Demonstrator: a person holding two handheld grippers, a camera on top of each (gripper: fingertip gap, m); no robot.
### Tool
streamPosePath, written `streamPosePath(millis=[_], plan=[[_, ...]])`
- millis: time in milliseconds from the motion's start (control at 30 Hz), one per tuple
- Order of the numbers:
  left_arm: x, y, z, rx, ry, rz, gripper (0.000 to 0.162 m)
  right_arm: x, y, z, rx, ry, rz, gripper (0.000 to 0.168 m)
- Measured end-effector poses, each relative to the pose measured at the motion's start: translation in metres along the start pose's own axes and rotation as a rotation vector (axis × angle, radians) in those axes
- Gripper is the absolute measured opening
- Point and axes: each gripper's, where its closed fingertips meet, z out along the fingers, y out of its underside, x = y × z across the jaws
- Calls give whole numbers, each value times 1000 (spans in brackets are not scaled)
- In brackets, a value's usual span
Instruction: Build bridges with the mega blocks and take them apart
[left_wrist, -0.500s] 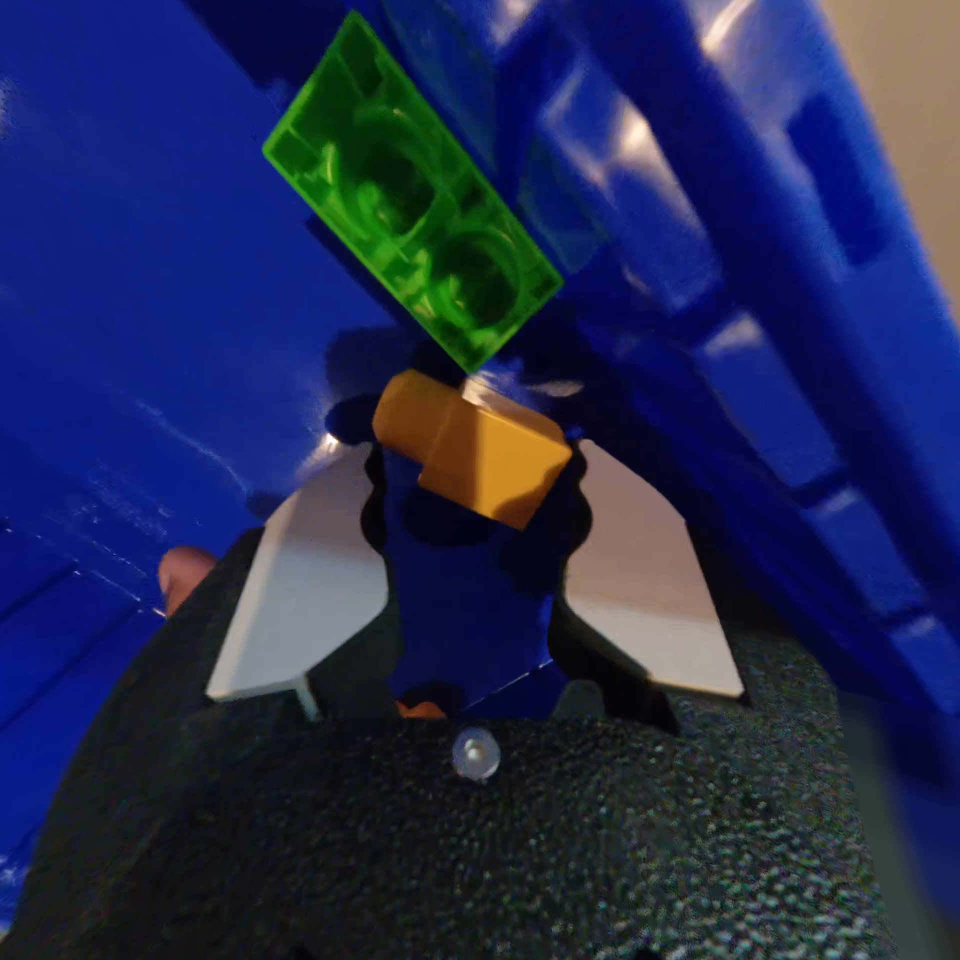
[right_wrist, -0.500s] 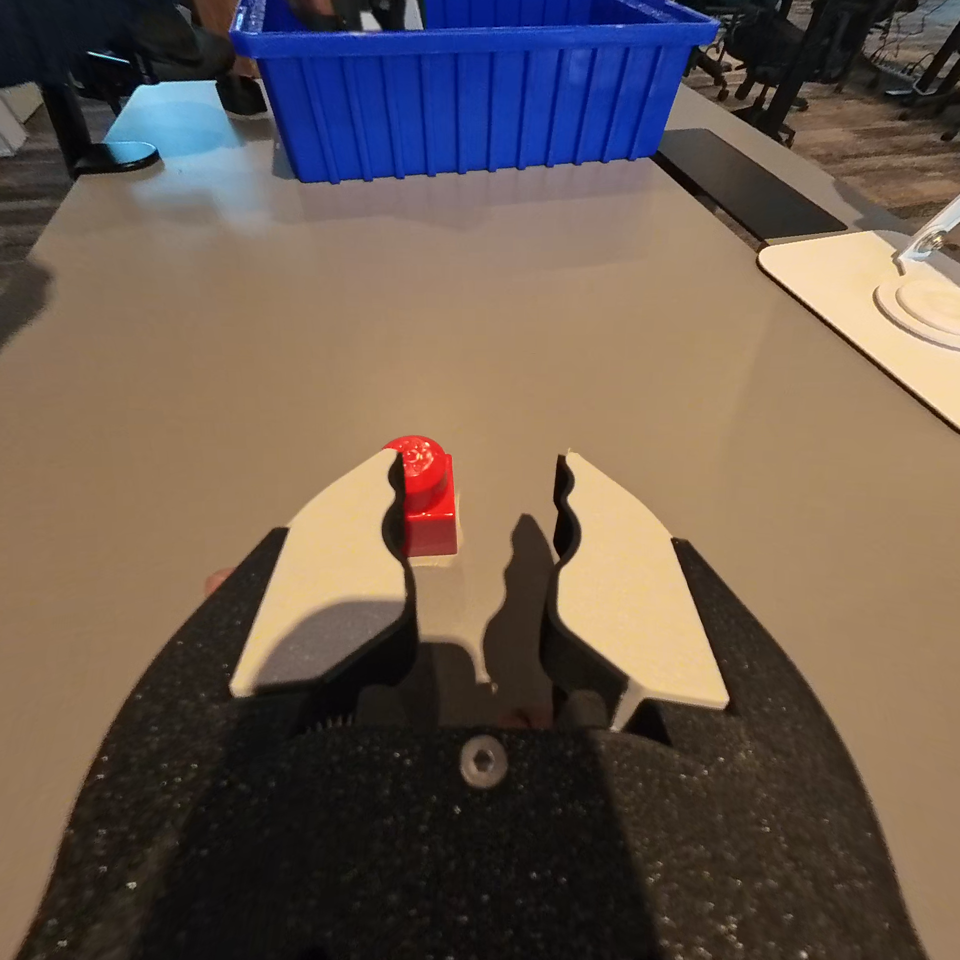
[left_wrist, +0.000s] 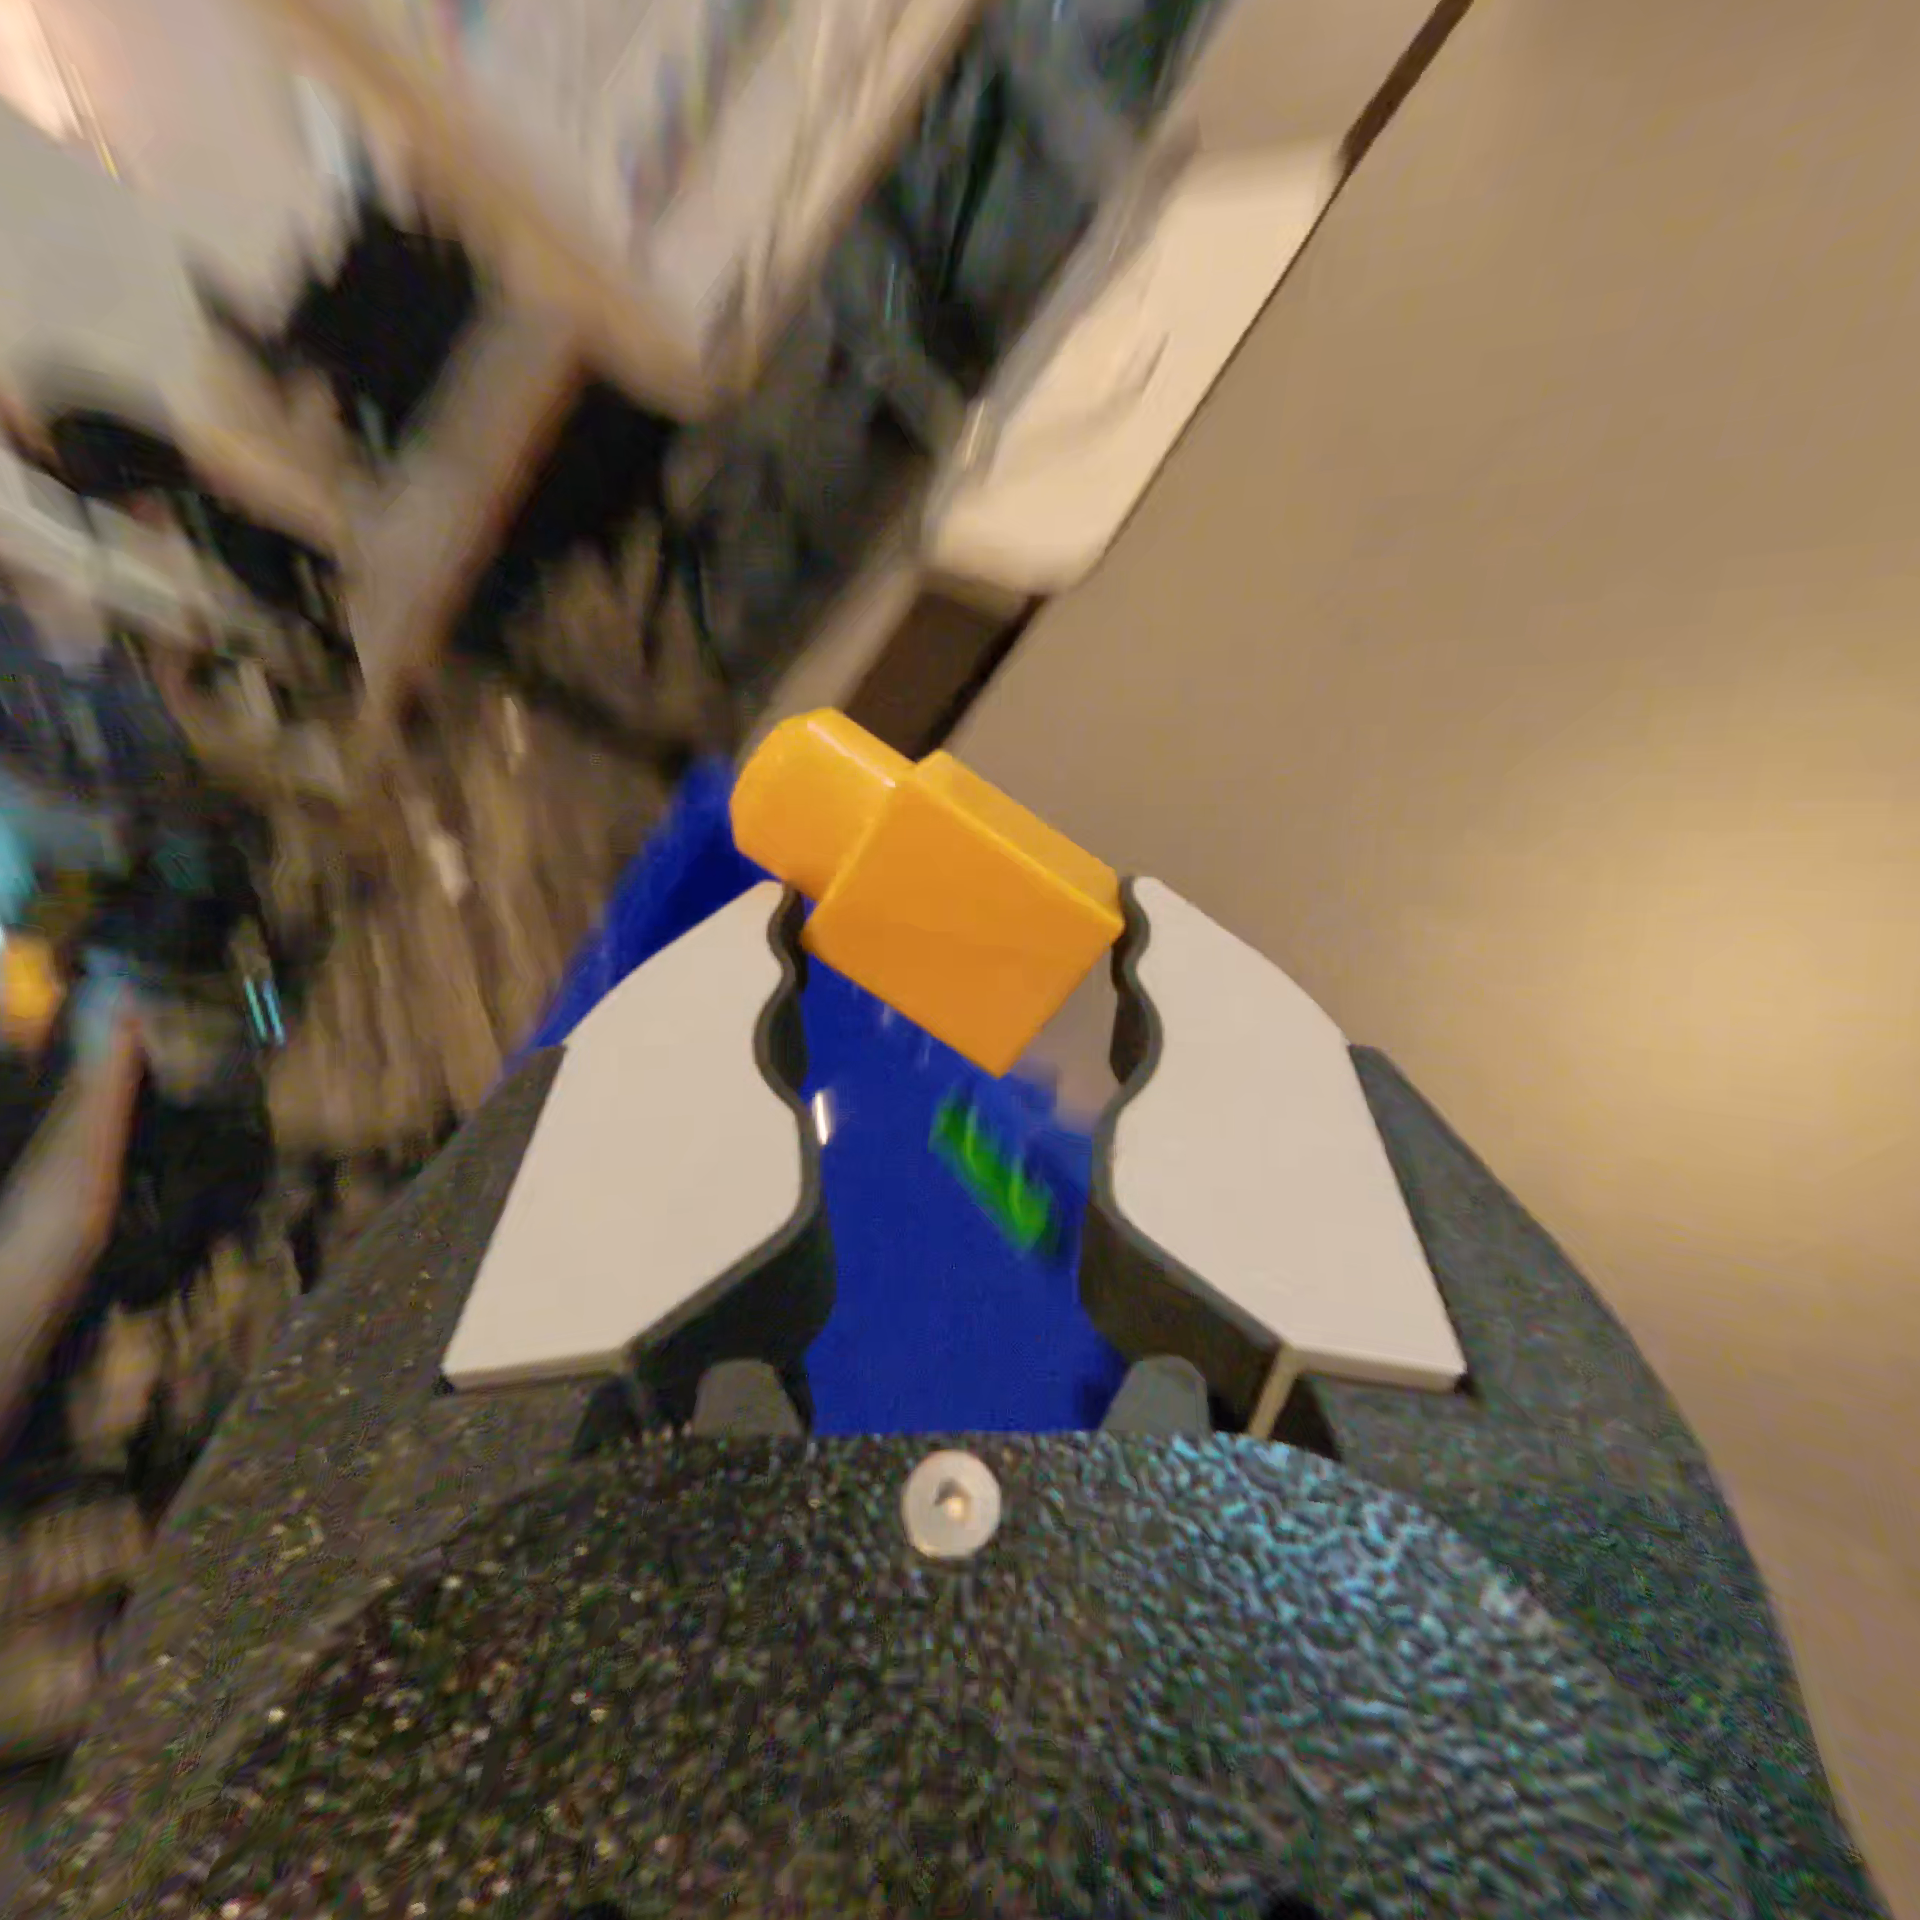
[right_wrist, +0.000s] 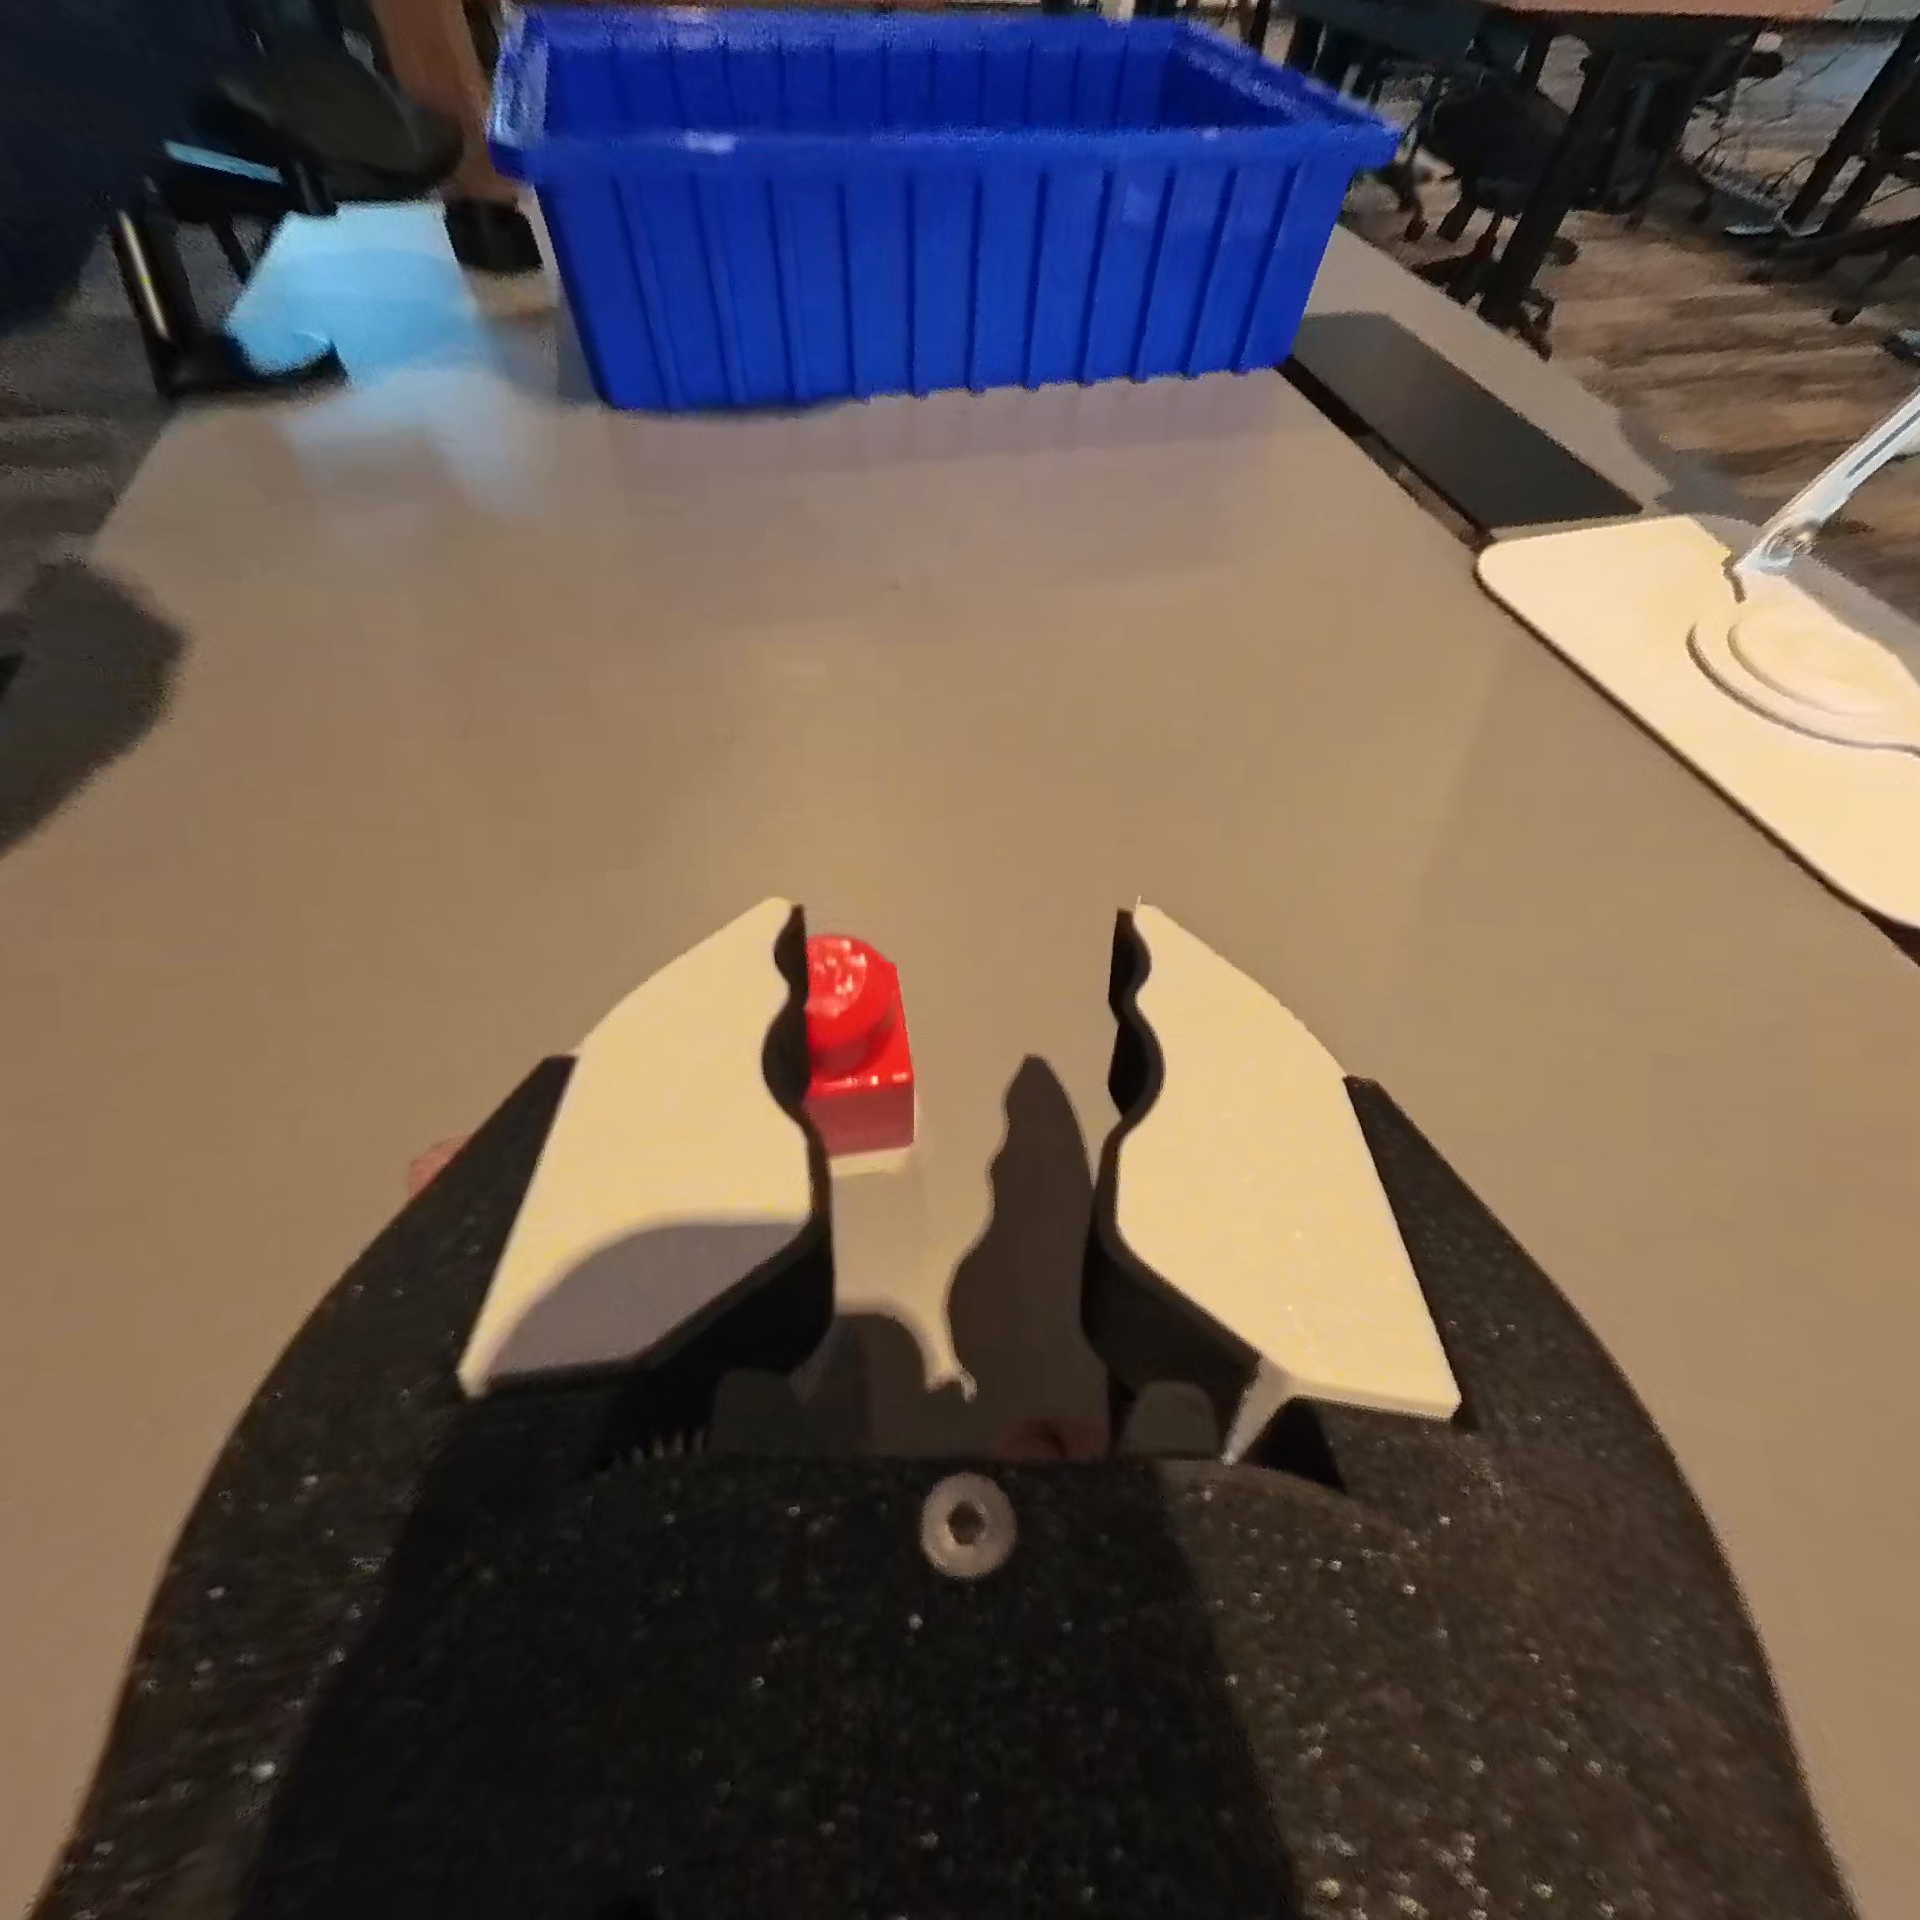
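Your left gripper holds an orange block pinched between its pale grey fingertips, a smooth, glossy single-stud piece tilted so its rounded stud points up and to the left. Below it, between the fingers, you can see the blue bin with a blurred green block lying inside; the rest of that view is smeared by motion, with the beige counter filling the right side. Your right gripper is spread wide and holds nothing, its wavy-edged fingers hovering low over the counter. A red block, also a glossy square with one round stud on top, stands upright on the counter just inside the left finger; you cannot tell whether that finger touches it, and it sits well apart from the right finger. The counter is a smooth, slightly reflective grey-beige surface. At its far end stands the blue bin, a rectangular plastic tub with vertical ribs on its walls and a thick rolled rim. To the right, a flat black strip lies along the counter's edge, and nearer you a white rounded-corner base carries a raised disc and a slim clear arm. Both gripper bodies are coarse, pebbled black.
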Motion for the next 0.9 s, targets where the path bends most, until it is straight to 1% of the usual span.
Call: streamPosePath(millis=[67,133,200,233,267,367,467,567,600,633,667,733,800,833,900], plan=[[50,-65,-3,249,14,183,56,0,-14,-1,42,-6,35,57],[100,-106,8,427,20,277,56,-4,-33,-2,102,-26,74,59],[147,-131,26,566,27,305,56,-13,-57,-3,170,-68,127,60],[166,-138,37,602,18,311,56,-16,-68,-2,189,-77,158,62],[180,-142,49,606,-11,316,56,-18,-76,0,193,-83,182,64],[203,-146,77,528,-123,373,56,-26,-87,9,156,-74,224,67],[216,-148,84,498,-194,449,56,-32,-84,21,100,-68,280,69],[224,-146,85,486,-220,492,56,-36,-73,35,42,-61,303,63],[227,-145,86,484,-210,491,56,-36,-70,39,31,-57,300,56],[229,-143,87,481,-200,484,56,-38,-68,42,23,-66,293,42],[231,-141,88,475,-189,475,56,-38,-66,45,18,-67,284,35],[235,-134,92,469,-131,460,58,-35,-58,49,-23,-69,232,35],[245,-123,96,465,7,415,61,-31,-50,52,-77,-83,139,35],[249,-115,98,453,76,380,64,-31,-44,53,-117,-115,90,35],[246,-101,101,428,157,289,67,-30,-29,56,-213,-176,17,36]])
